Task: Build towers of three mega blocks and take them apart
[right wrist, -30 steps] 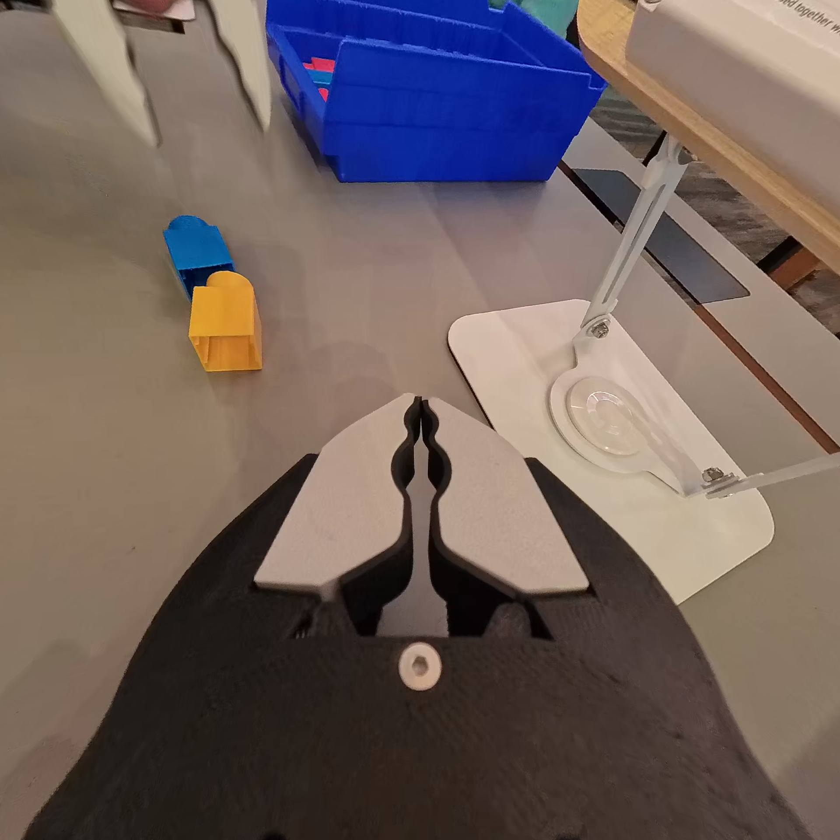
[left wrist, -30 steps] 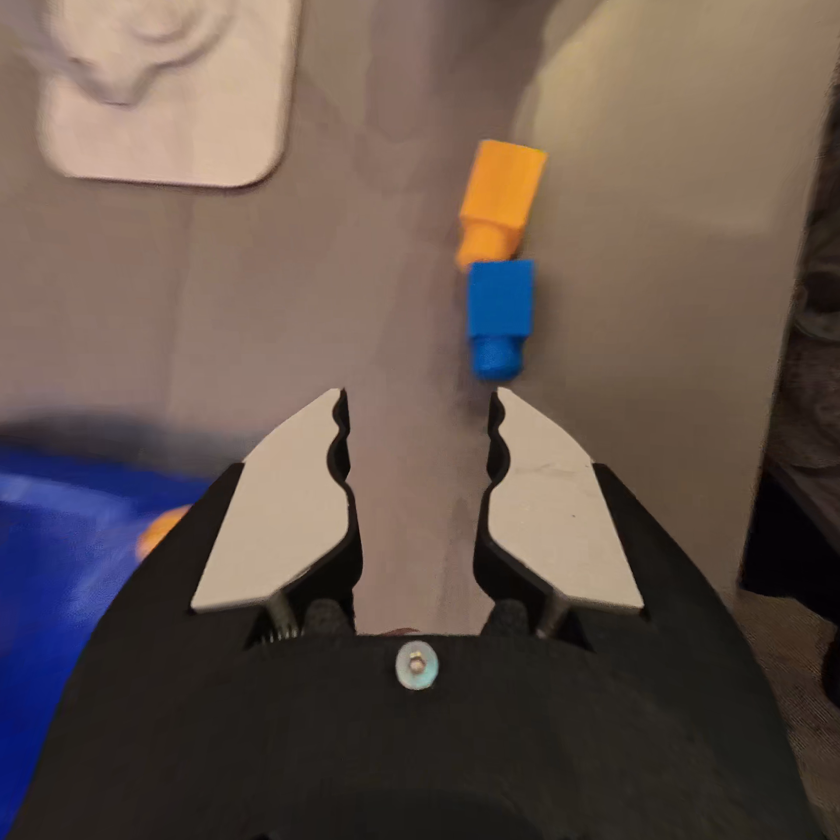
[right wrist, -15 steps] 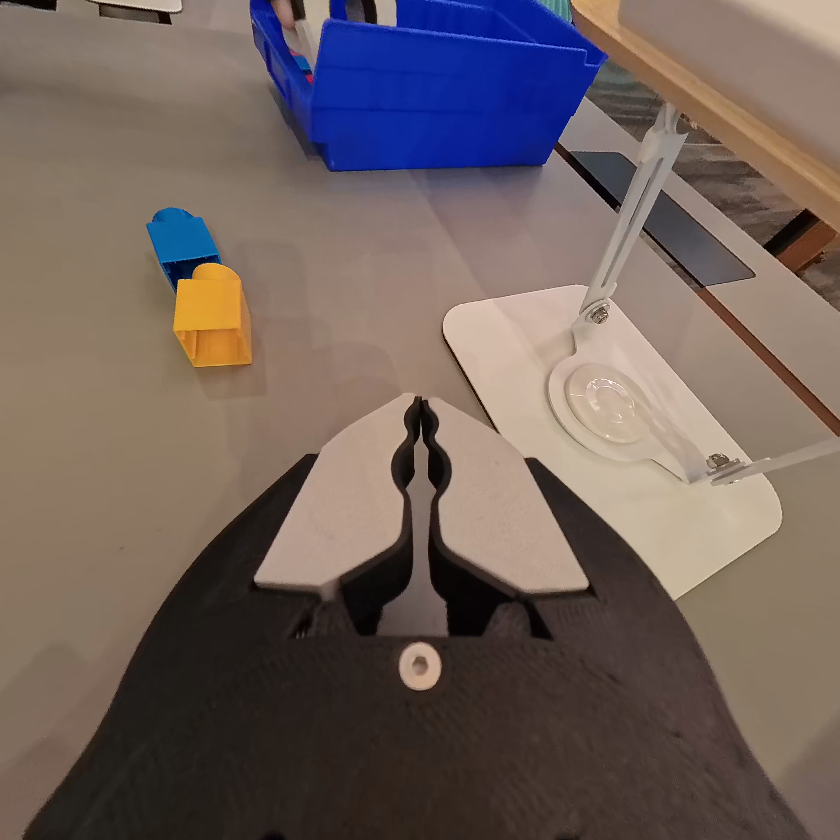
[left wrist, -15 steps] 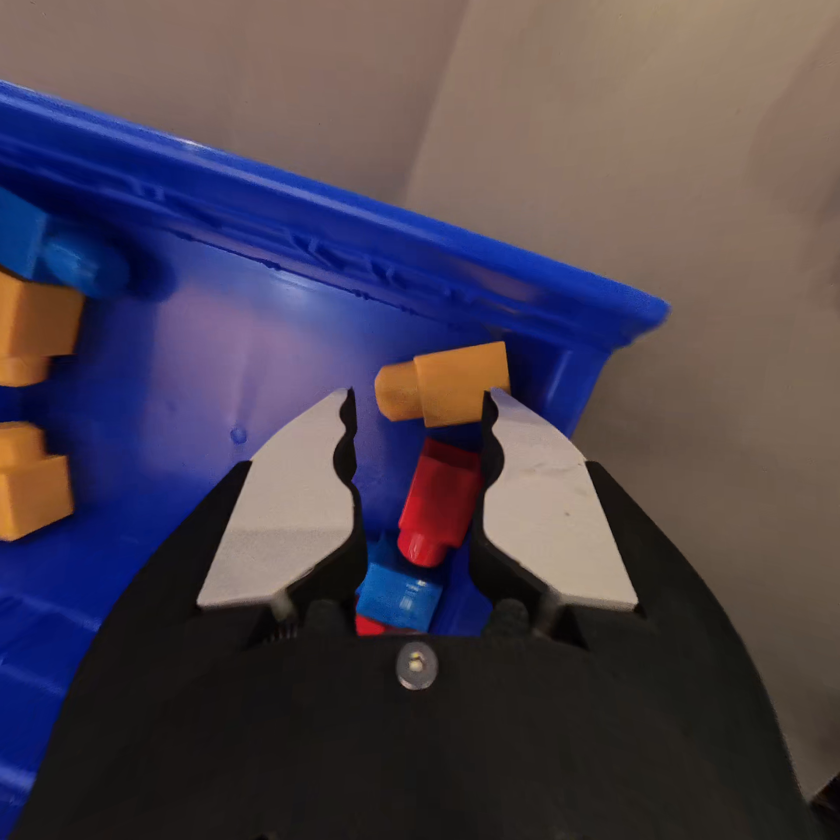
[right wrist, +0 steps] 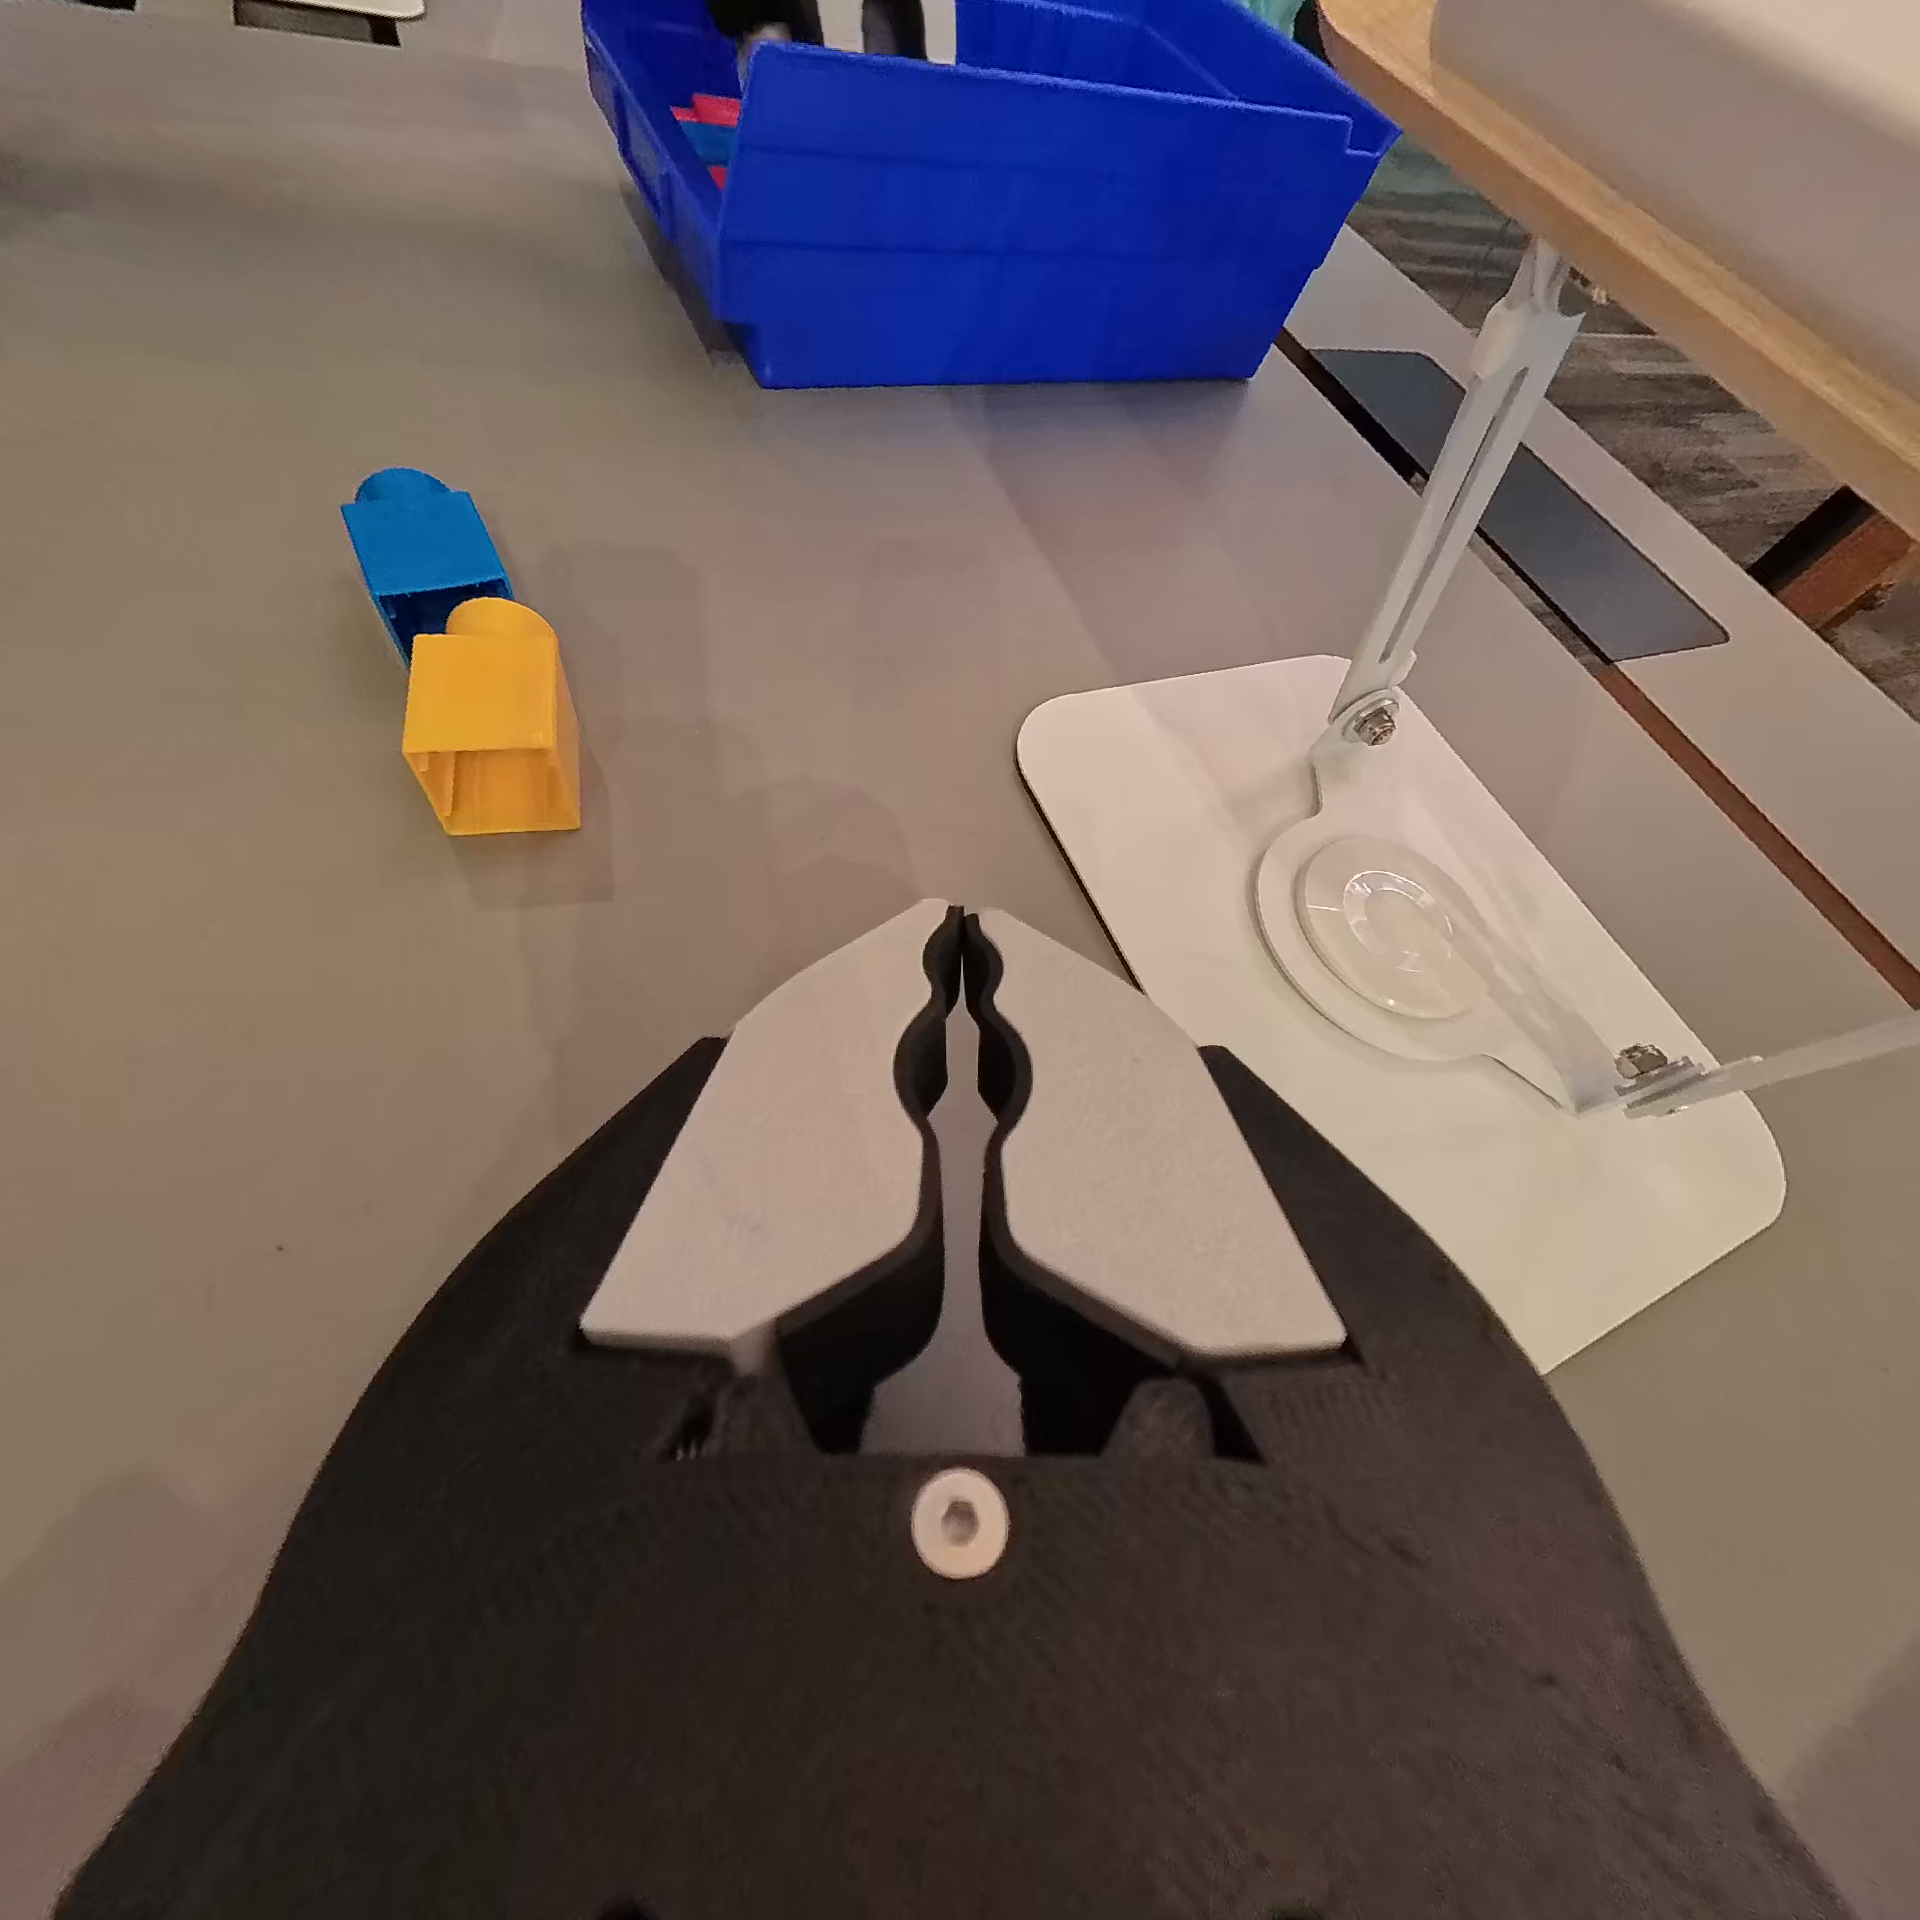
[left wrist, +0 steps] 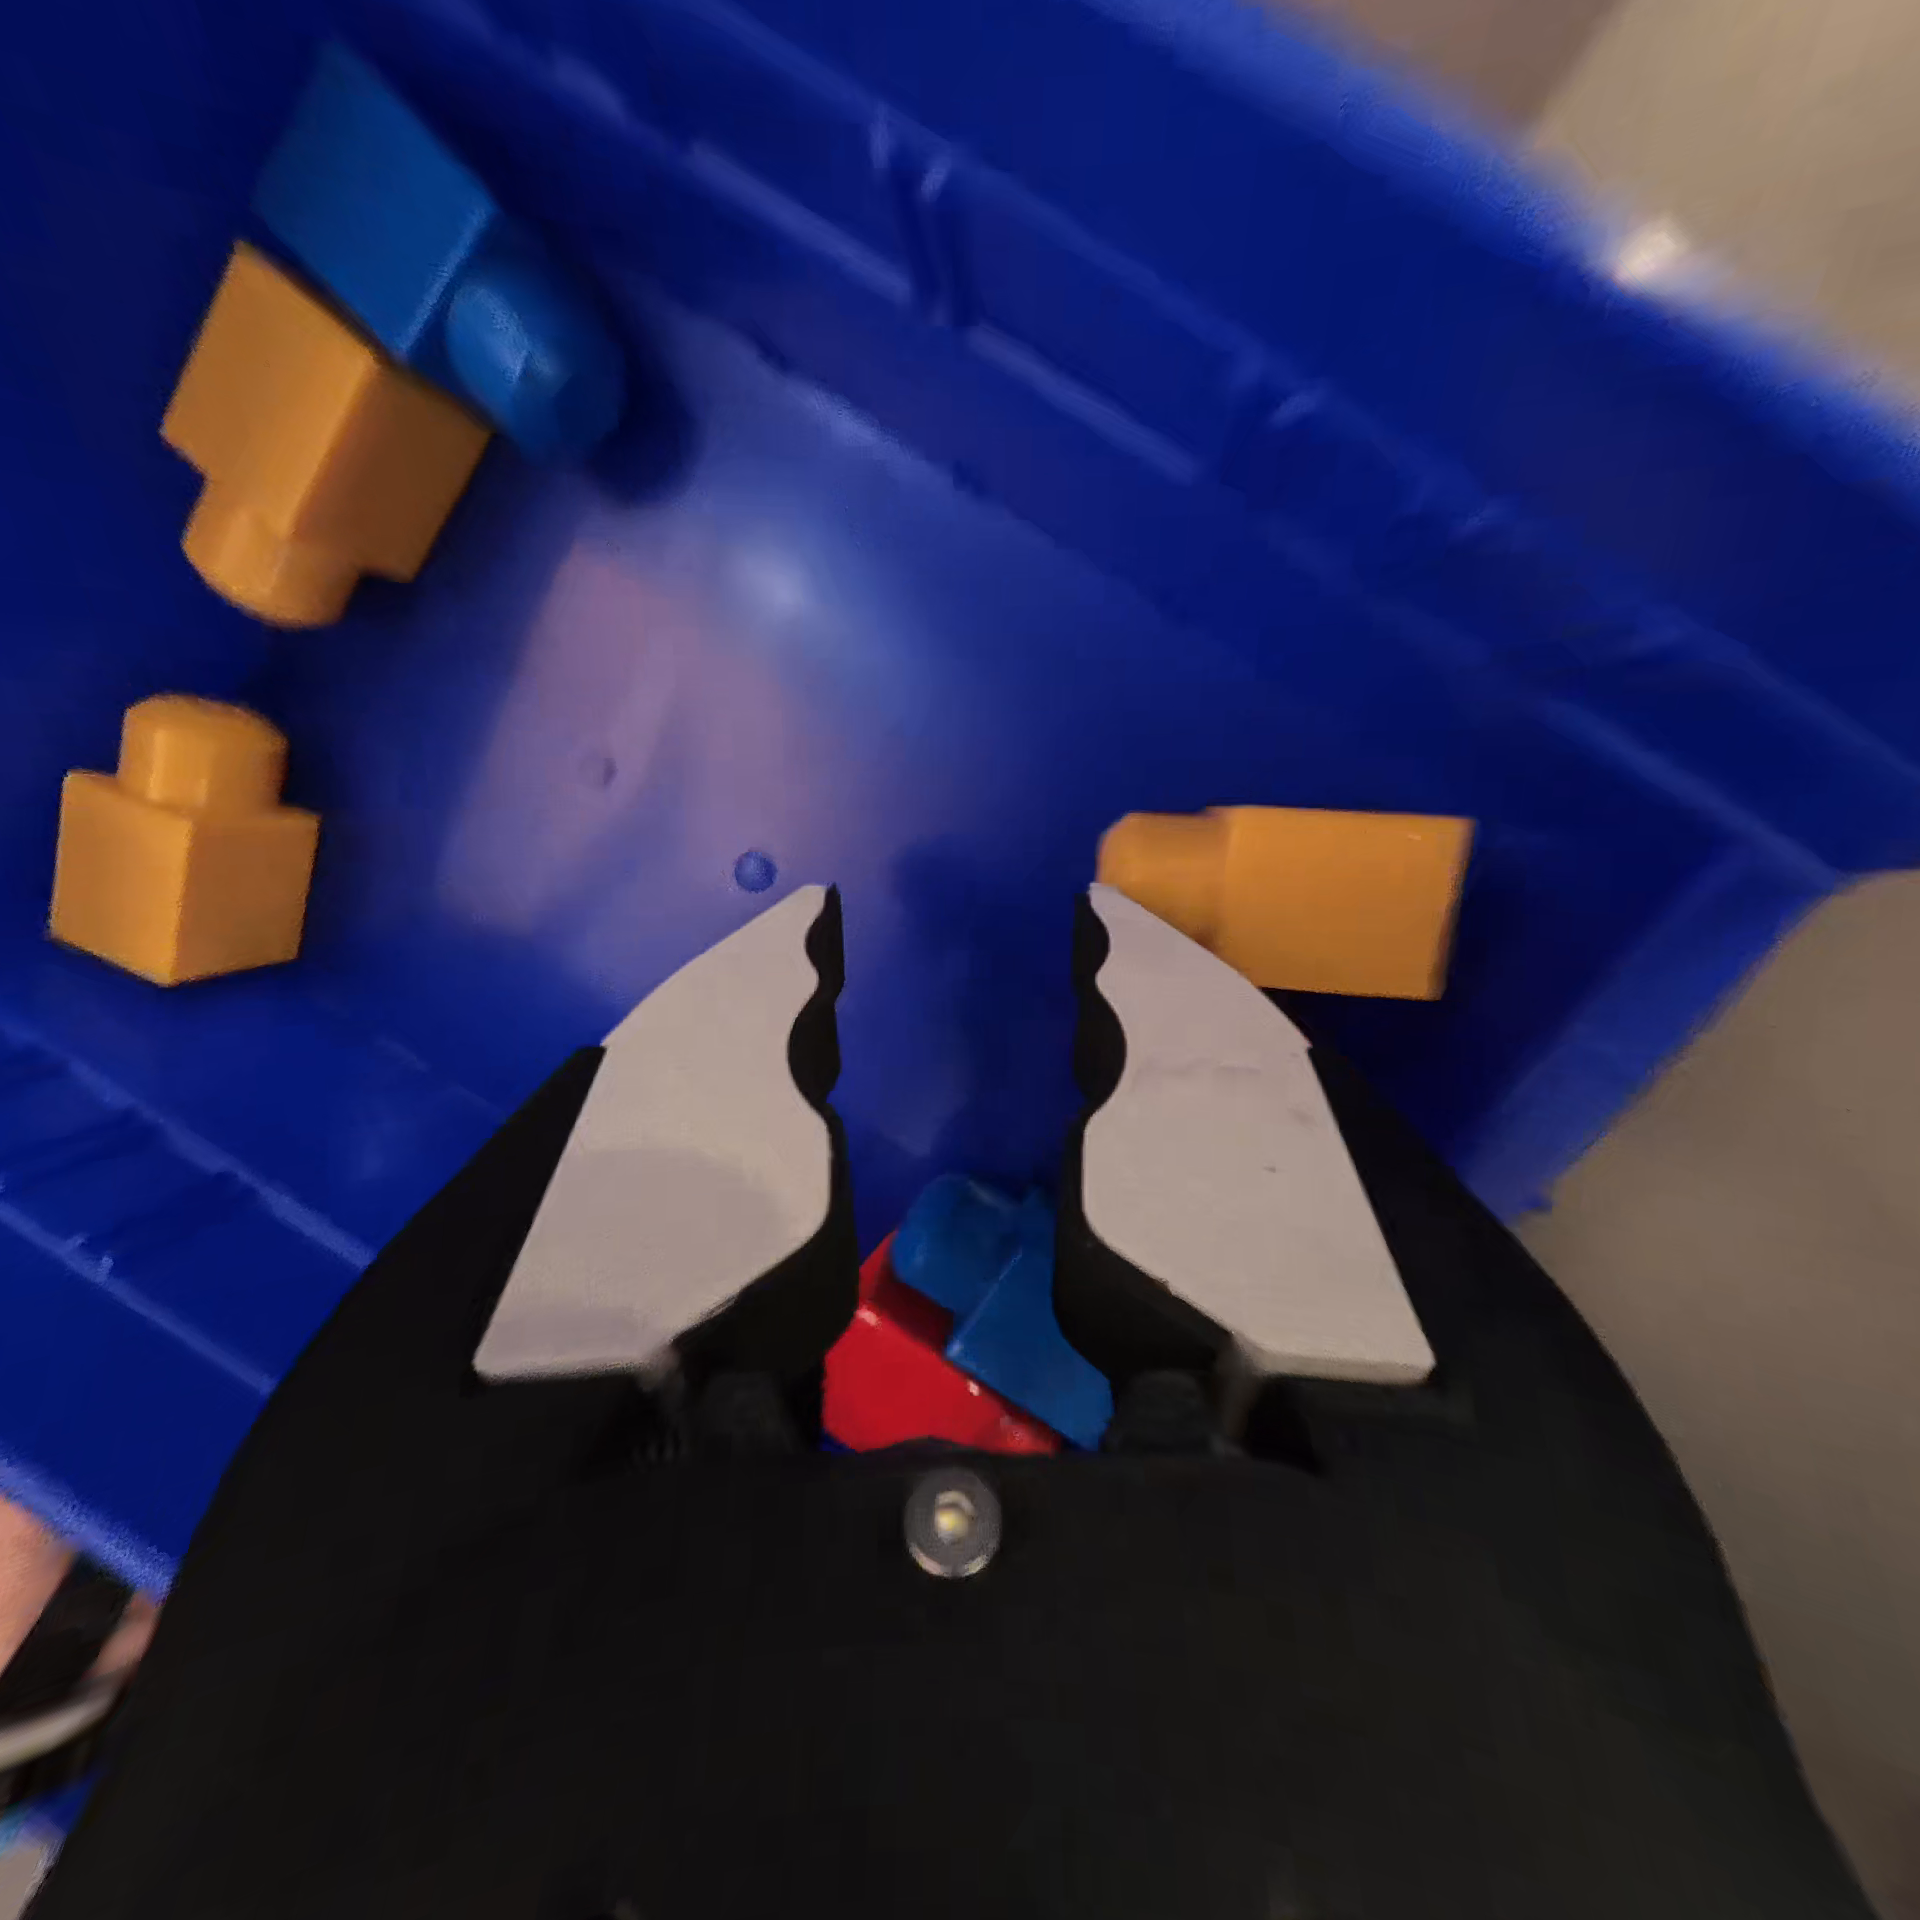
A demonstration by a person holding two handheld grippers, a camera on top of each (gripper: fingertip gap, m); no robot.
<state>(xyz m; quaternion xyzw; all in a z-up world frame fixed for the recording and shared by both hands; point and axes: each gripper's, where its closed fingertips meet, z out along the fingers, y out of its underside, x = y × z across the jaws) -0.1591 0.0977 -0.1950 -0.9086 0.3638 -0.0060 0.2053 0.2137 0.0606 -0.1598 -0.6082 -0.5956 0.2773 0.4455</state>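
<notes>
In the left wrist view my left gripper (left wrist: pixel 956 904) is open inside the blue bin (left wrist: pixel 1351 436), with nothing between its fingertips. An orange block (left wrist: pixel 1320 899) lies on its side just right of the right fingertip. A red block (left wrist: pixel 904 1382) and a blue block (left wrist: pixel 997 1288) lie in the bin below the finger bases. Two more orange blocks (left wrist: pixel 182 852) (left wrist: pixel 312 436) and a blue block (left wrist: pixel 416 239) lie at the left. My right gripper (right wrist: pixel 958 914) is shut and empty over the grey table. A blue block (right wrist: pixel 421 551) and an orange block (right wrist: pixel 488 727) lie end to end on the table to its left.
The blue bin (right wrist: pixel 997 260) stands at the far side of the table, with the left gripper's fingers showing inside it. A white stand base (right wrist: pixel 1195 831) with a metal arm sits right of my right gripper. A wooden shelf (right wrist: pixel 1662 260) overhangs at the upper right. My hands' fingertips stand some 40 cm from each other. To reach the blue block (left wrist: pixel 997 1288) in a straight line is about 8 cm for my left fingers, about 45 cm for my right.
My left gripper moved from above the table's two blocks into the blue bin and went deeper along its floor, its jaws narrowing. My right gripper stayed shut and hardly moved.
</notes>
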